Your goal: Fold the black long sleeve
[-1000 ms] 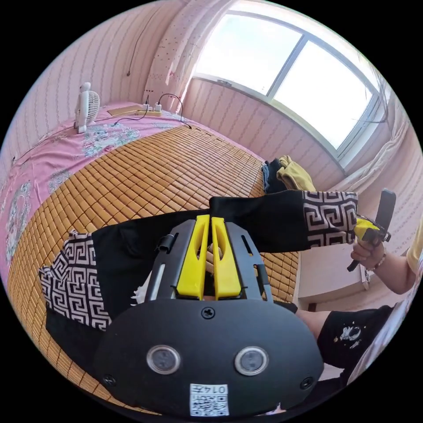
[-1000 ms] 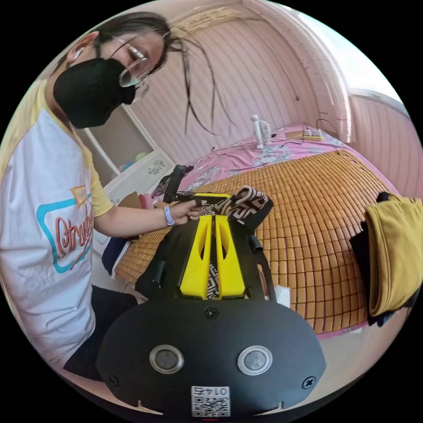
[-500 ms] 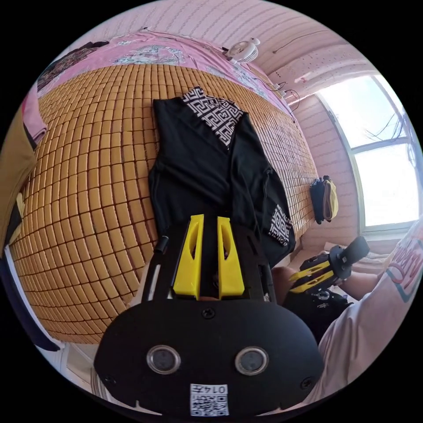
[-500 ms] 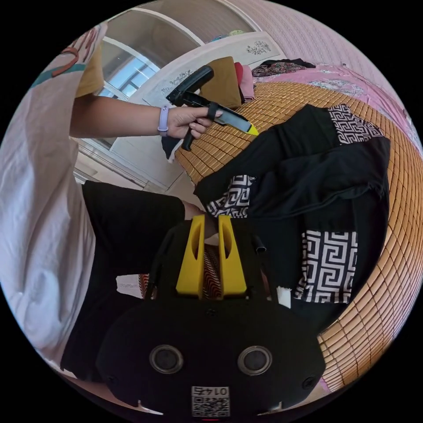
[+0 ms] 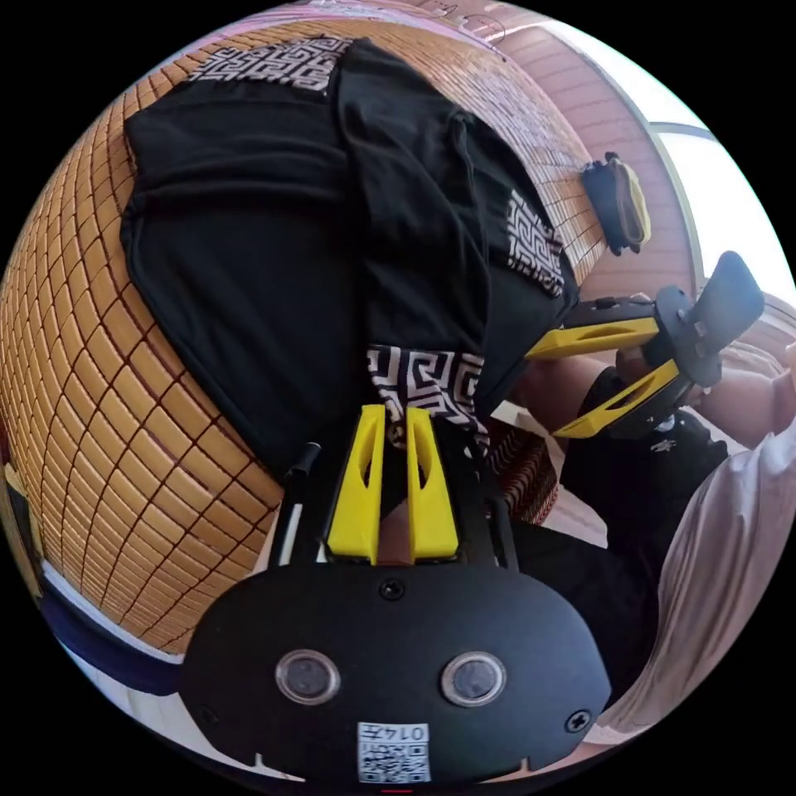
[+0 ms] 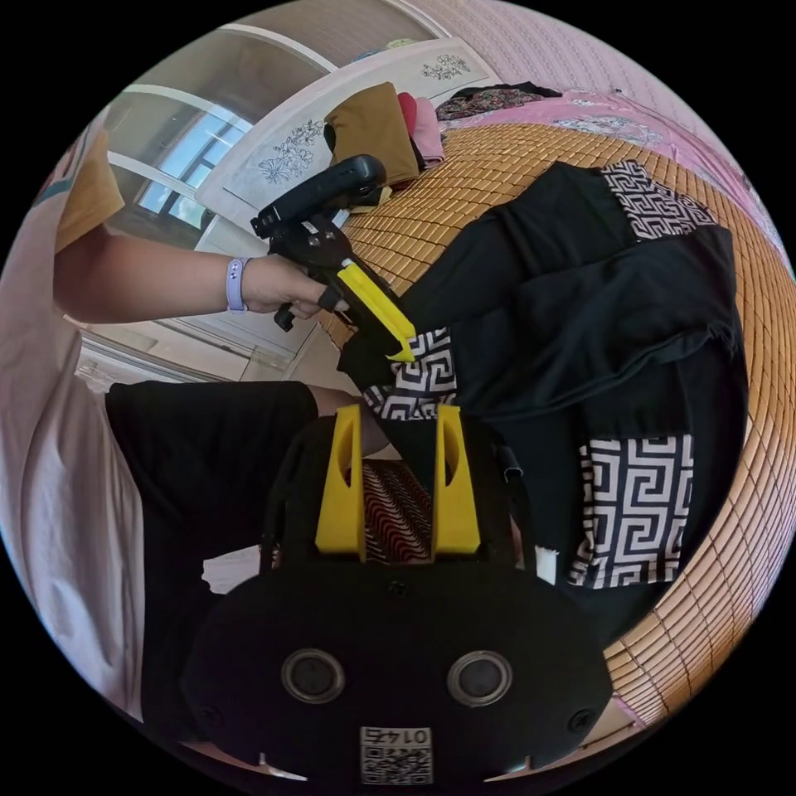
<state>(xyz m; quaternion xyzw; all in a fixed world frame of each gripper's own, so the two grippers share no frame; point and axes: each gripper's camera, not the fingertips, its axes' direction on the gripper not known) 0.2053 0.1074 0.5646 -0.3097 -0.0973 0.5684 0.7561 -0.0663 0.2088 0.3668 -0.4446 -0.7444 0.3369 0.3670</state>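
The black long sleeve was lying on the bamboo mat of the bed, right at the near edge, both sleeves already crossed over the body and its hem corner drooping off the mat edge toward the person. Biggest risk I'd call: the top sleeve was only draped there, so any tug on the hem could drag it off and undo the fold, or pull the whole shirt off the edge. The left hand-held gripper had its jaws at a narrow gap, tips right at the patterned cuff, but I couldn't tell if it actually pinched anything. The right hand-held gripper was spread wide and holding nothing, hovering near the shirt's near corner; if it closed on one layer only, the fold would come out lopsided. Count: one shirt, two hand-held grippers, three patterned patches visible in the right gripper view, and one small pile of folded clothes further along the bed's edge.
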